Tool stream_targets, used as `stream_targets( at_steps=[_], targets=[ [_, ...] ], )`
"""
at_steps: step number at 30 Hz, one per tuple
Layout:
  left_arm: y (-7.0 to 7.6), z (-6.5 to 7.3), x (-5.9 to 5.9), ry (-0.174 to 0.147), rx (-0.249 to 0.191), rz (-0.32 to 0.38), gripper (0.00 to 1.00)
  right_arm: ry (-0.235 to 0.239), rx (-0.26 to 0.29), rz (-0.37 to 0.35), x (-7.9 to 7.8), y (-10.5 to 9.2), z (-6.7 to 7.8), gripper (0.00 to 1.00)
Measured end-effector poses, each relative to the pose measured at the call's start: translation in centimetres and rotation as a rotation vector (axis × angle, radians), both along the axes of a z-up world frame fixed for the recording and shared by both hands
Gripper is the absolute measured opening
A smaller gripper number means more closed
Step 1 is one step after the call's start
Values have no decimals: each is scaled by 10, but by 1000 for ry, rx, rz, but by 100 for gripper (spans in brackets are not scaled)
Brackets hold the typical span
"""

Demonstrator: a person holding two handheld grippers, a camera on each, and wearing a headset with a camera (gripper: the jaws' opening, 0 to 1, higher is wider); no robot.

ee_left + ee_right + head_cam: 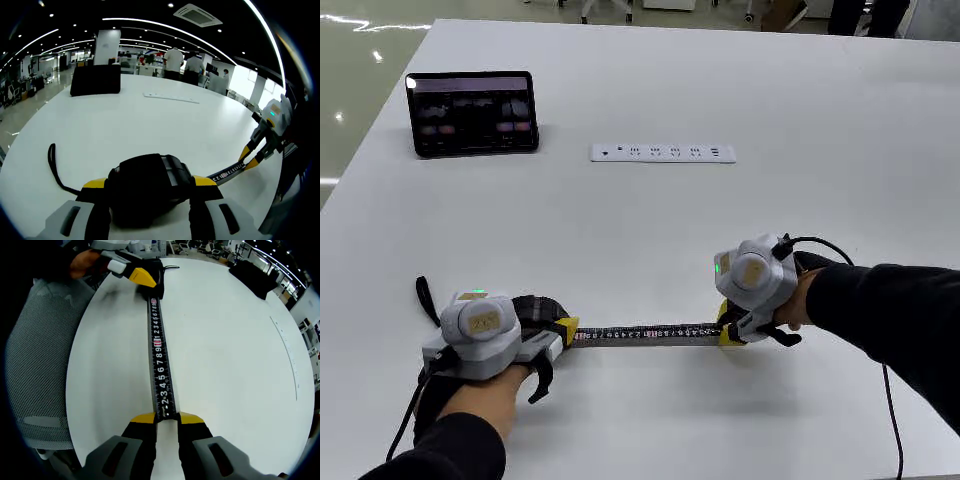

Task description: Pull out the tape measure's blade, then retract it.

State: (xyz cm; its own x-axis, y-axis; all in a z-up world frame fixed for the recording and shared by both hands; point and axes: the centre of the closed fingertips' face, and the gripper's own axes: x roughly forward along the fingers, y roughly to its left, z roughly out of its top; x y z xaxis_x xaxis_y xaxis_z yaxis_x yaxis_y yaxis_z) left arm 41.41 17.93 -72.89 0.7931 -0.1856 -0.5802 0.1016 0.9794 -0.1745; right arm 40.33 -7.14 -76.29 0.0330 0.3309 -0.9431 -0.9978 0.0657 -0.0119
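The black tape measure case point(150, 187) sits between the yellow-tipped jaws of my left gripper point(560, 332), which is shut on it at the near left of the white table point(640, 230). Its wrist strap point(54, 167) trails off to the left. The blade point(645, 333) is drawn out to the right along the table, numbers up. My right gripper point(163, 418) is shut on the blade's end point(163, 410); in the head view that gripper point(730, 332) sits at the near right. The blade point(157, 345) runs straight from it to the case point(150, 270).
A black tablet point(472, 112) stands at the far left and a white power strip point(662, 153) lies at mid-table. A cable point(890, 400) hangs from the right gripper. A grey mesh chair point(40, 365) stands at the near edge. People stand beyond the table point(182, 62).
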Motion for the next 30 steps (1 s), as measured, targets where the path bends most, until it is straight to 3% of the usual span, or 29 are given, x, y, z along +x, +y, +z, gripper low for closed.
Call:
stream_targets(
  at_steps=[15, 30],
  targets=[
    [0, 0, 0, -1, -1, 0, 60, -2, 16, 26, -1, 9, 0, 11],
    [1, 1, 1, -1, -1, 0, 60, 4, 37, -10, 0, 19, 0, 11]
  ],
)
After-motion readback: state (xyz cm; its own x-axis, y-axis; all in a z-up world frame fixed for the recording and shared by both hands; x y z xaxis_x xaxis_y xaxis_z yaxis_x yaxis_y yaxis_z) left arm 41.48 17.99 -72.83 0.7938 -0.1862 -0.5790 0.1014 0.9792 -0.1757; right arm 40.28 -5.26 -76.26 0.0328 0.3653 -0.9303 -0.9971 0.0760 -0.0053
